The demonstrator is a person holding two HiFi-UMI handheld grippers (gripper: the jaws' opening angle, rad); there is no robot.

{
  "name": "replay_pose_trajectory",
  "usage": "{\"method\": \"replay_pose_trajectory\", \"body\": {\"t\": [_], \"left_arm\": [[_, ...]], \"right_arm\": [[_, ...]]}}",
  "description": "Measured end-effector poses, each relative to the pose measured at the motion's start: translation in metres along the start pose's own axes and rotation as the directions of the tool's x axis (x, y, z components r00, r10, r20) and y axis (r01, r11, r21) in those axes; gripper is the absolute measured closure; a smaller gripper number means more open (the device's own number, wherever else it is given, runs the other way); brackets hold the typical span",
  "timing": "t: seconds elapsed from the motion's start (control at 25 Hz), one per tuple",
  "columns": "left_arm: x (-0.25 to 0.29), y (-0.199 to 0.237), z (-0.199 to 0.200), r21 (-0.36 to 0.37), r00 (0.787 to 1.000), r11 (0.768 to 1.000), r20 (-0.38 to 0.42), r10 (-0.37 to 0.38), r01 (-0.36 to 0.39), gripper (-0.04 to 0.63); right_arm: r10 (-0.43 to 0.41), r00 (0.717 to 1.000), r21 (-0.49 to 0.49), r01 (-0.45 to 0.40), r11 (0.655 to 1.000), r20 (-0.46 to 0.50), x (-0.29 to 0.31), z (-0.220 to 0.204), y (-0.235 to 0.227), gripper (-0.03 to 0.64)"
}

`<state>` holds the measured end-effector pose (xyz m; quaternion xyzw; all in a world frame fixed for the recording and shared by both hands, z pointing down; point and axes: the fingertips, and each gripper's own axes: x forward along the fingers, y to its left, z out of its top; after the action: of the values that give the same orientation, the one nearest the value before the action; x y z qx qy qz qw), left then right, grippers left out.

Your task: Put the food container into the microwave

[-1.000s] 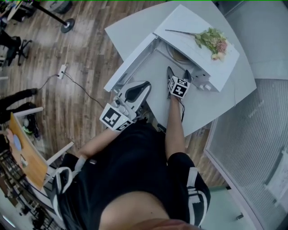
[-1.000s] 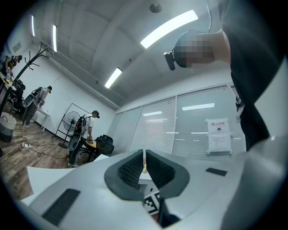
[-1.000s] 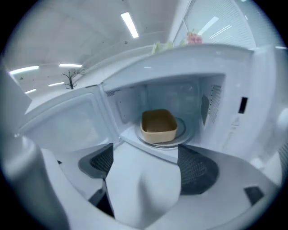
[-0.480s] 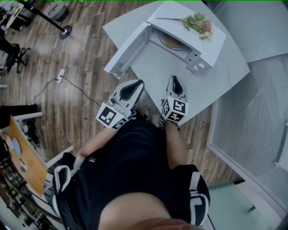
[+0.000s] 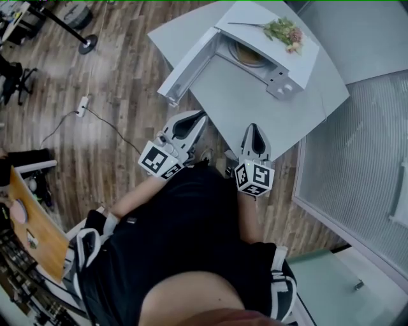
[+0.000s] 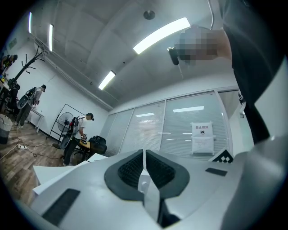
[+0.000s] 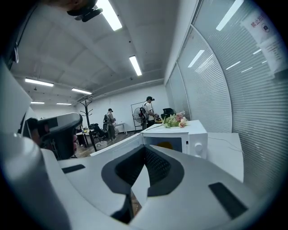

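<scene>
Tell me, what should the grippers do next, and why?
Probably reach the left gripper to the microwave door and push it shut. The door stands wide open, a round tan thing already lies inside the microwave, and the right gripper is shut and empty, like the left.

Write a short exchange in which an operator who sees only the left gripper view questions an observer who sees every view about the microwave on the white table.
Operator: My view shows no microwave at all. Is its door open or shut?
Observer: Open. In the head view the microwave stands on the table with its door swung wide.
Operator: Is anything lying on top of it?
Observer: Yes. A bunch of flowers lies on its top, and the right gripper view shows it too.
</scene>
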<state>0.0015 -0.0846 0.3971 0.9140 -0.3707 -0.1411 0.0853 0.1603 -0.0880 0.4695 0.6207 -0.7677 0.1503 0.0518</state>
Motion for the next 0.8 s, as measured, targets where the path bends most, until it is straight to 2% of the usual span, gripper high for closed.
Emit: {"method": "replay_pose_trajectory", "body": {"t": [0.28,0.4,0.8], "left_arm": [[-0.026,0.010,-0.003,-0.014,0.999,1.000,-0.027,-0.021,0.020,0.557],[-0.031,0.007,-0.001,0.001,0.999,0.999,-0.024,-0.042,0.042,0.558],[-0.043,0.009,0.002,-0.015,0.998,0.998,-0.017,-0.063,0.063,0.557]], "right_arm": [[-0.009,1.000,0.008,0.009,1.000,0.011,-0.014,-0.006,0.031,0.592],[-0.014,1.000,0.003,0.014,1.000,0.021,-0.016,-0.006,0.036,0.592],[-0.039,0.999,0.005,0.039,0.999,0.027,-0.023,-0.007,0.045,0.592]]}}
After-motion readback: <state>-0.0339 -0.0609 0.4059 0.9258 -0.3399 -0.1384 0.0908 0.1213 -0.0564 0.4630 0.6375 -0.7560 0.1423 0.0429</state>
